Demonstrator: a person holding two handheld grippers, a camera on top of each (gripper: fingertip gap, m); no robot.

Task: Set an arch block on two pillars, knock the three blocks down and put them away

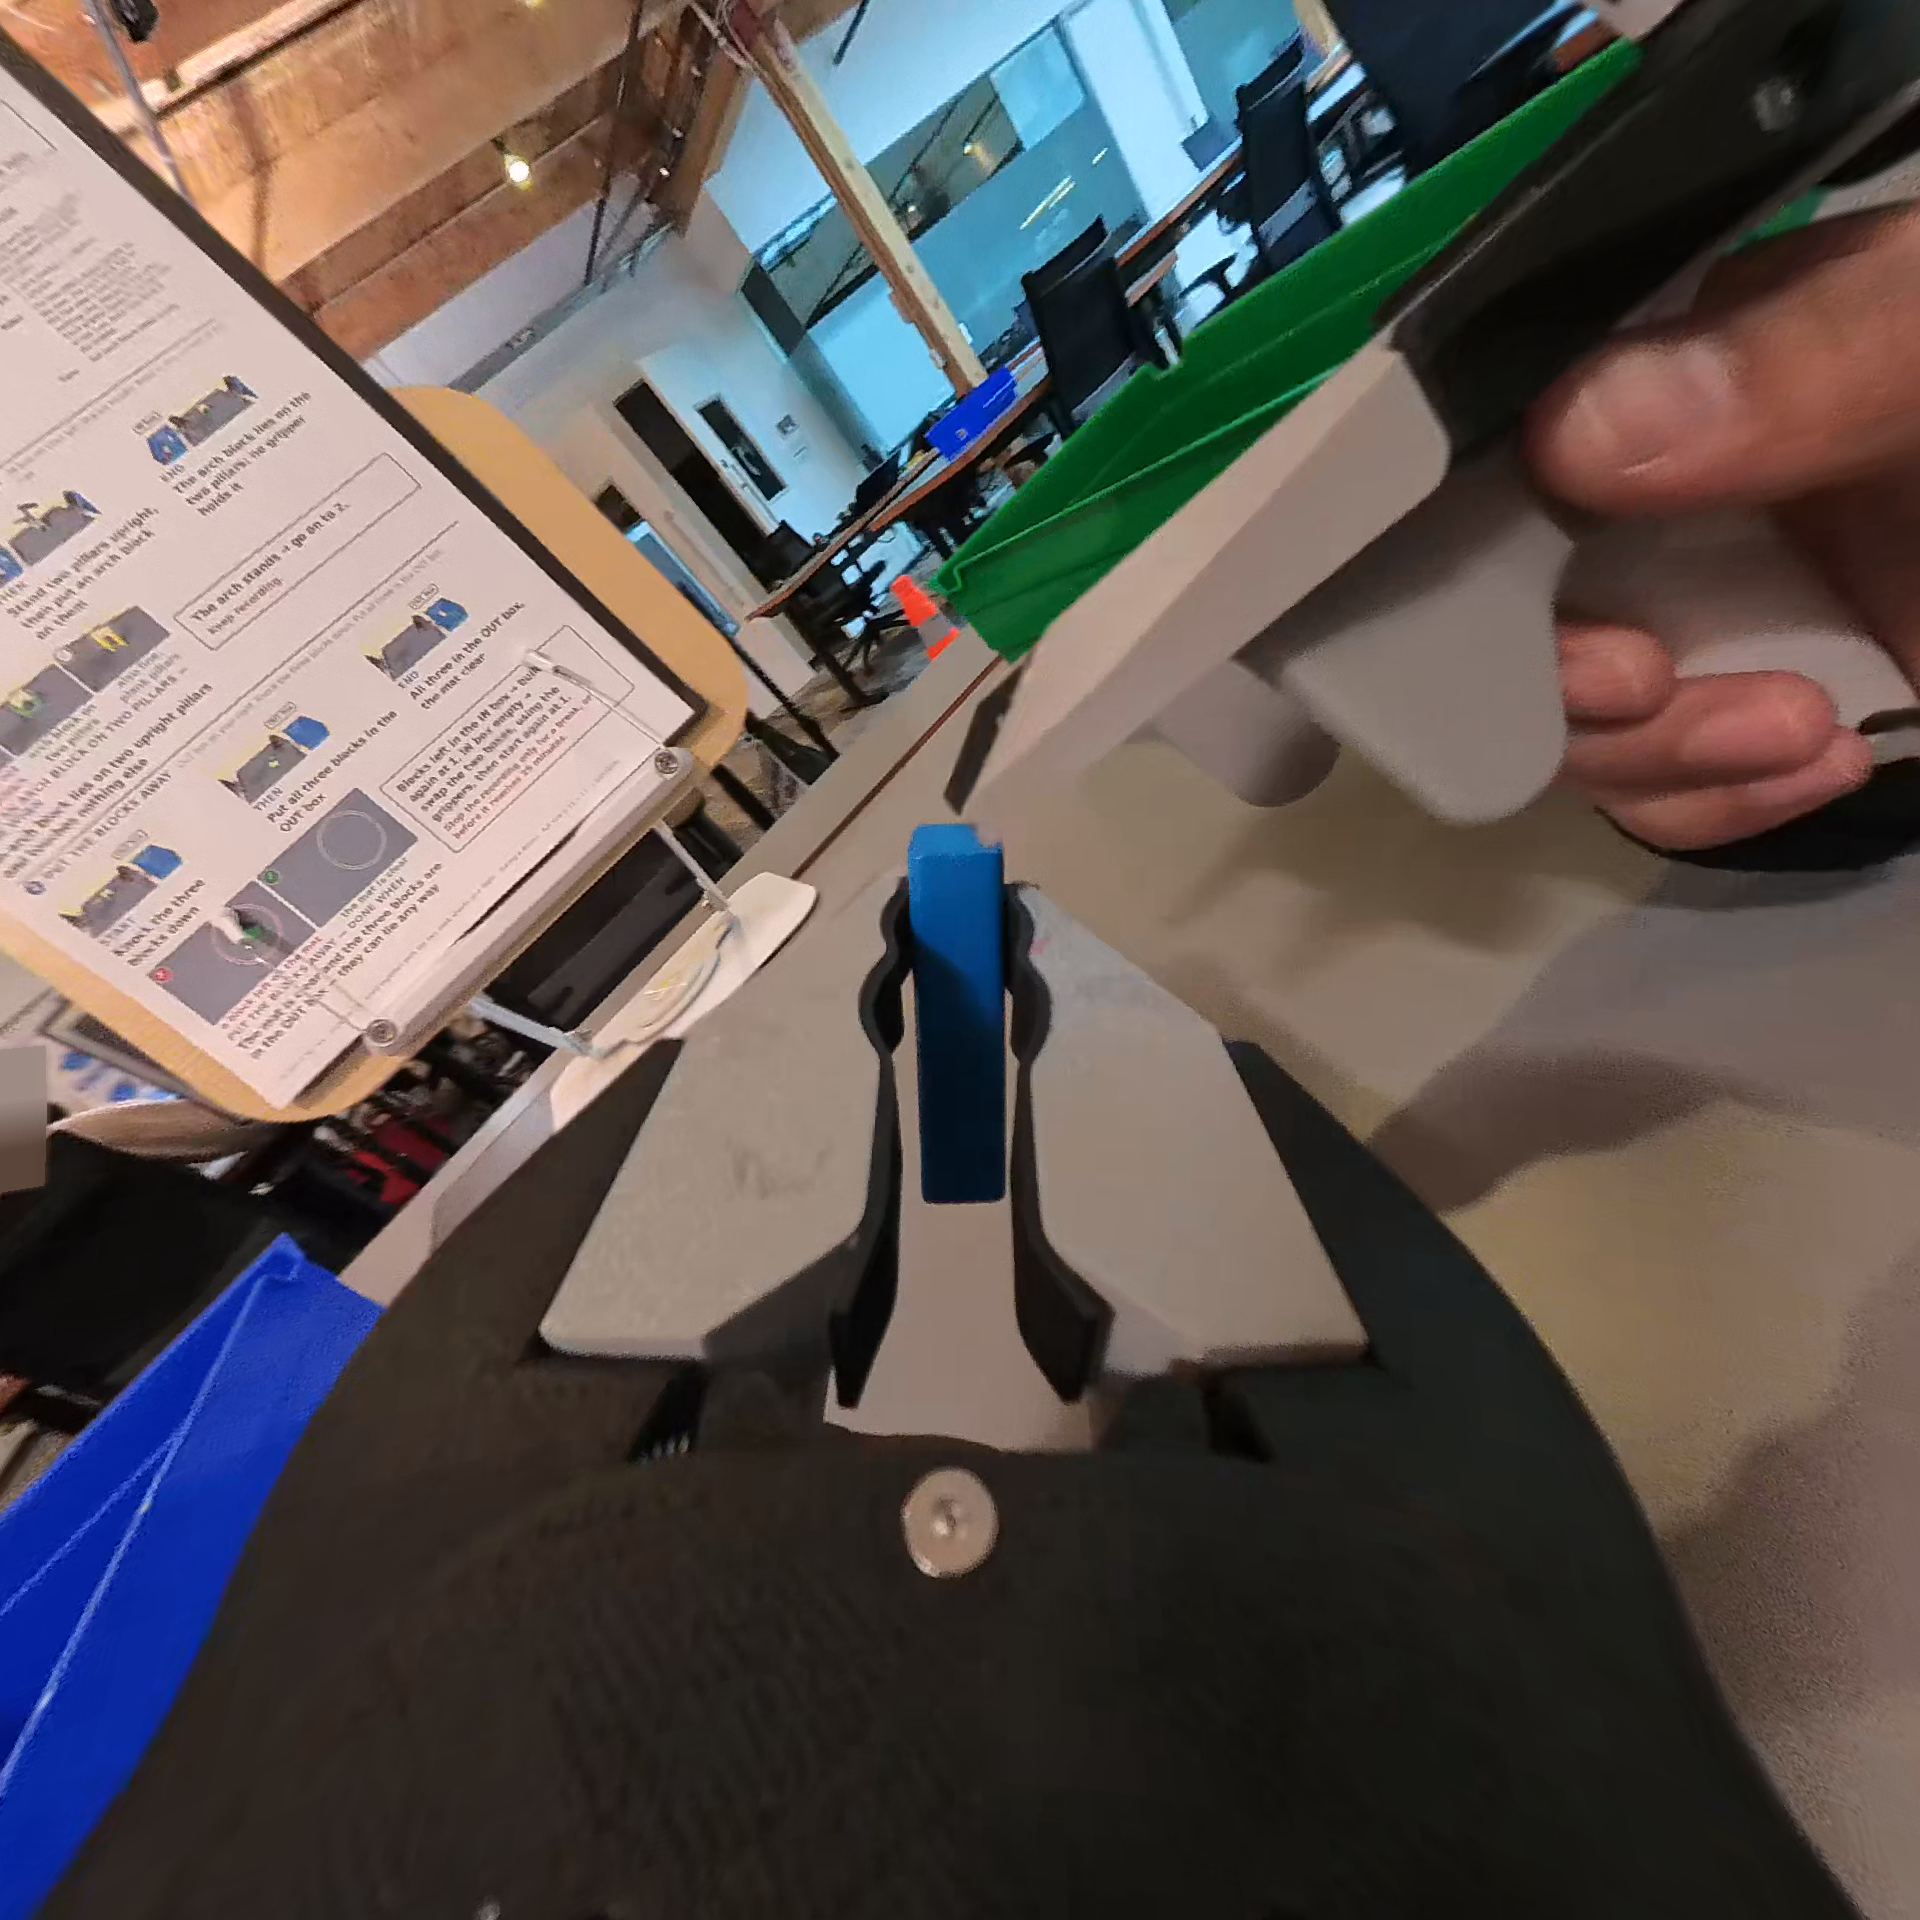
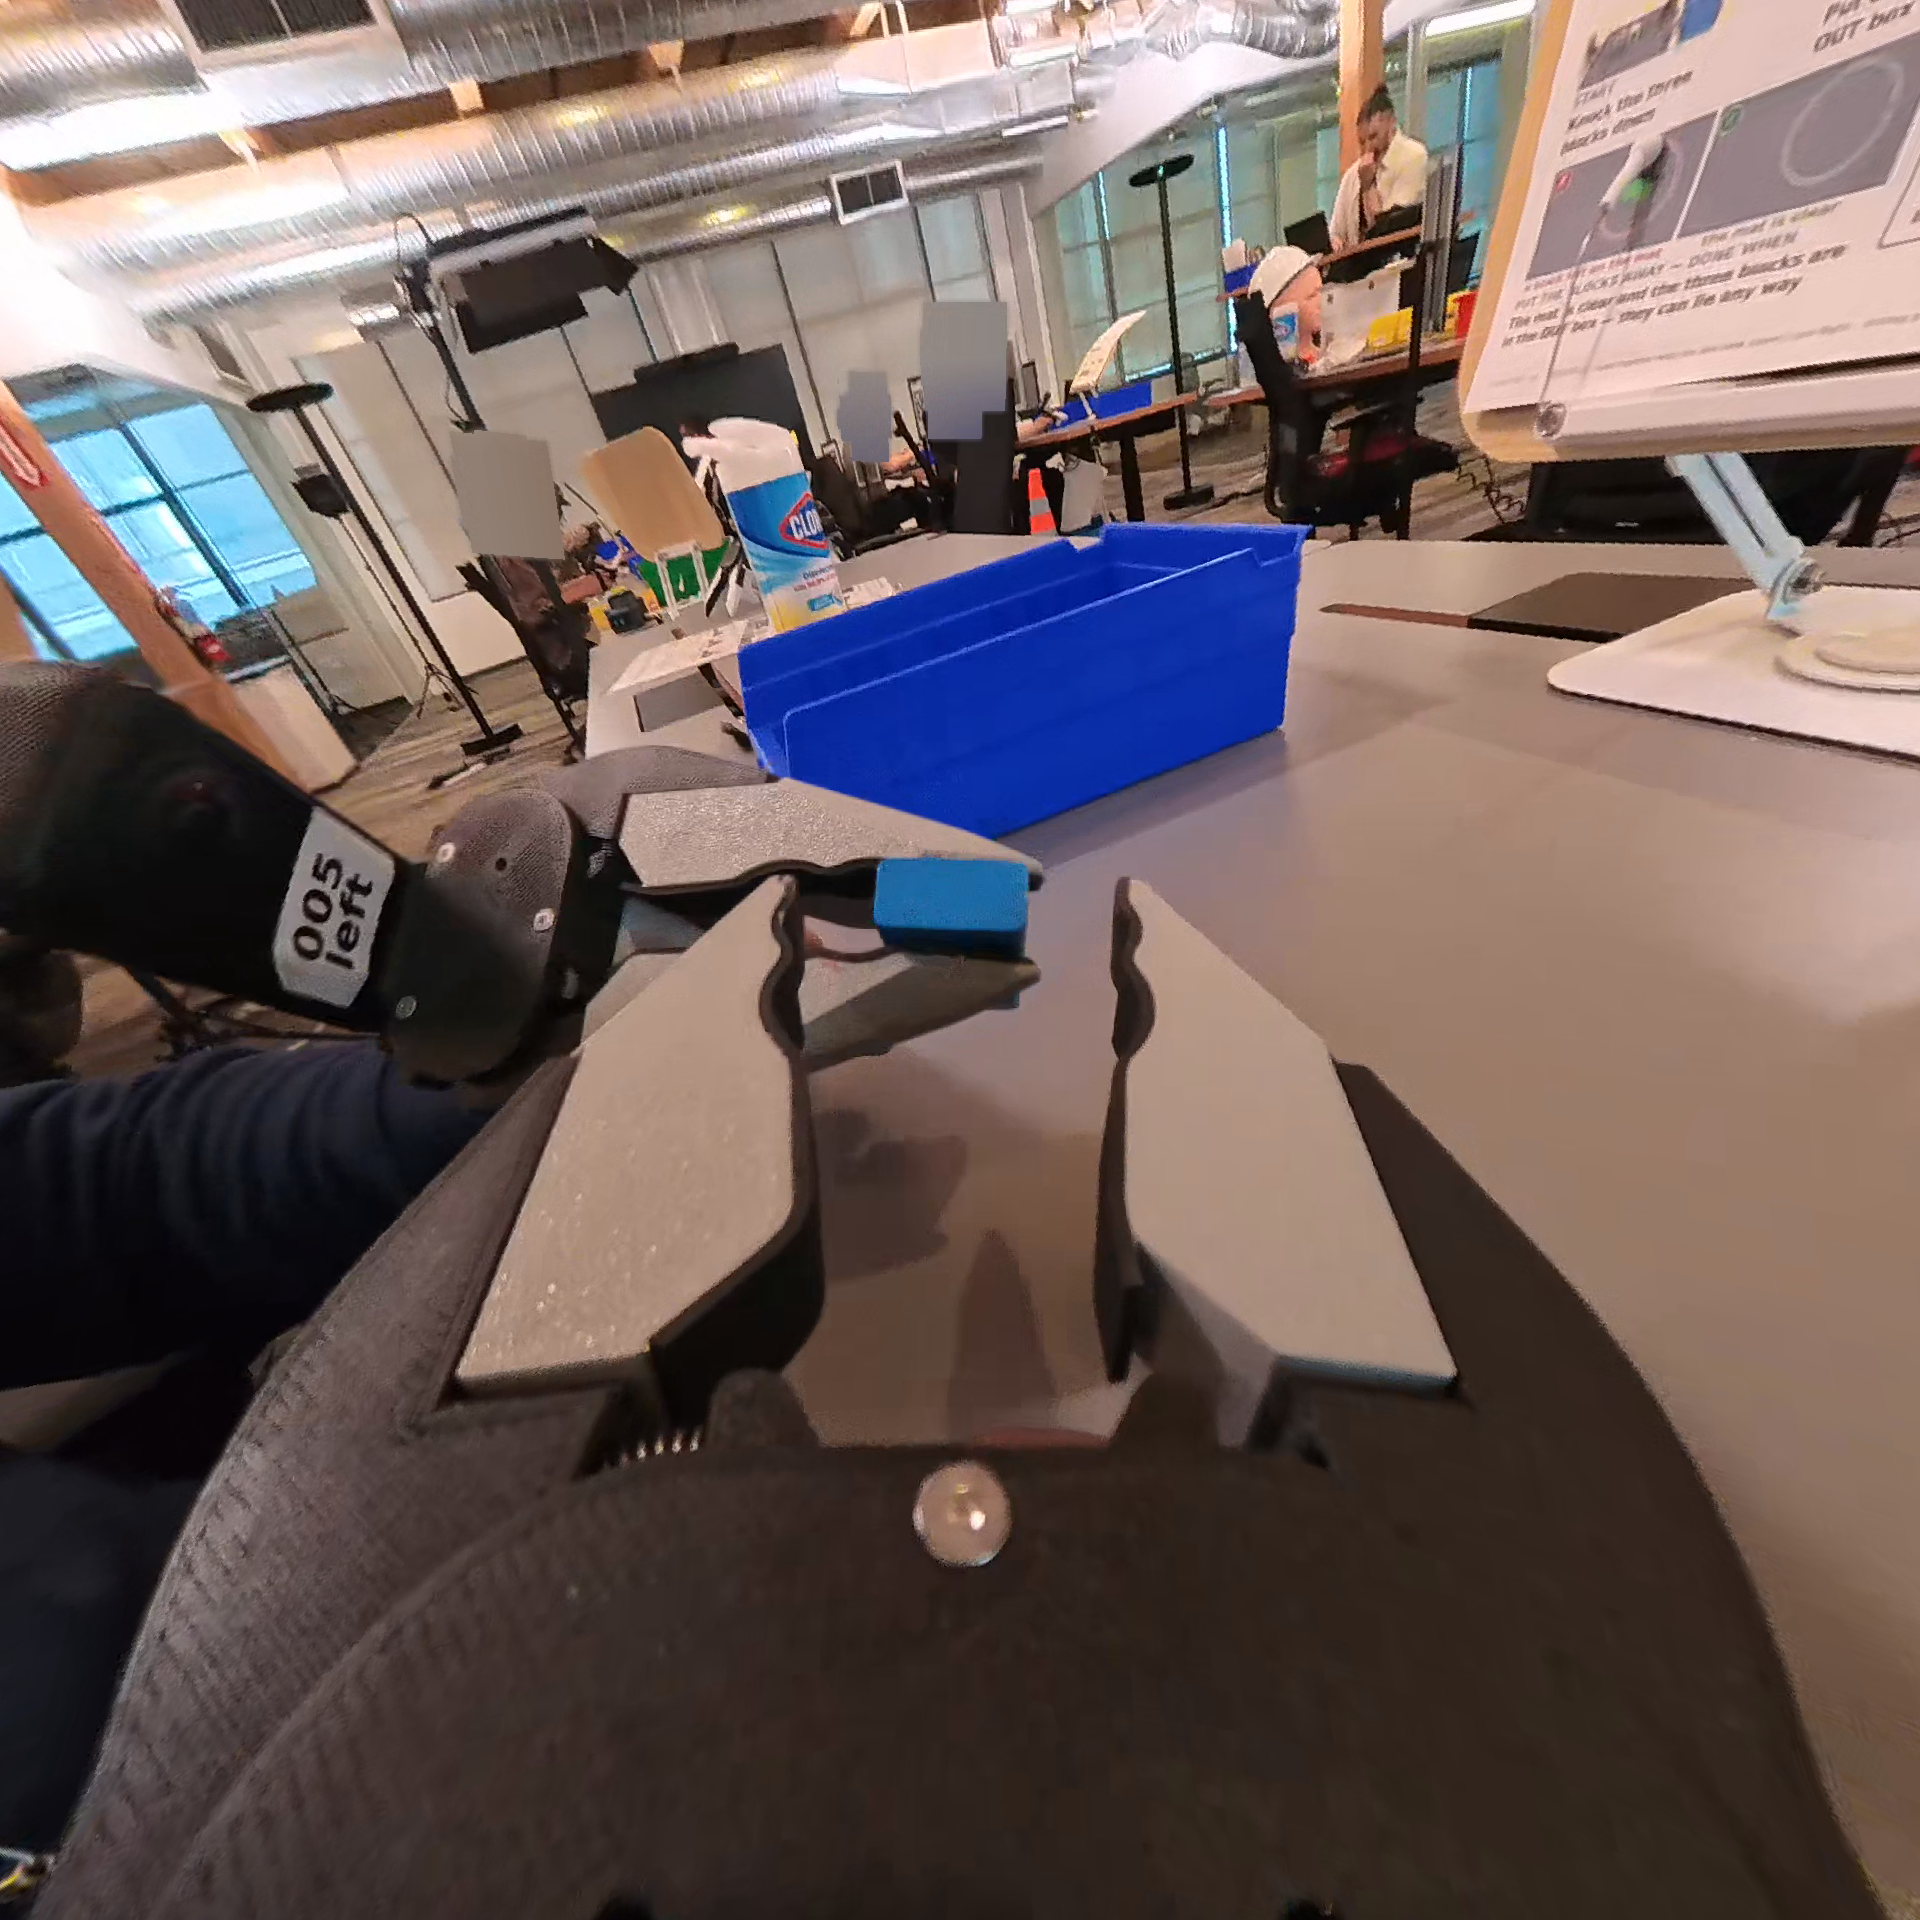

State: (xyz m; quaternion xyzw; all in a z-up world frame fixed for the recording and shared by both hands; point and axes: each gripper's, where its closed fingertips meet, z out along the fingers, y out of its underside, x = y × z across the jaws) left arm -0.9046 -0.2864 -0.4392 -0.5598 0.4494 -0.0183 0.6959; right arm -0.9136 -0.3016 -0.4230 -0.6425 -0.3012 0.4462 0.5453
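Blue block pinched in the left gripper, above the grey table
Smooth, square-edged block, both black pads pressed on its flat sides; right gripper gapes with bare jaws just beside it; the hard plastic blue bin stands near behind, flat bare table between

Left gripper: jaws clamped on a blue block, pads pressing both sides | Right gripper: hand-held, close ahead above the grey desk | Green bin behind | Blue bin lower left | Instruction sheet on stand, left
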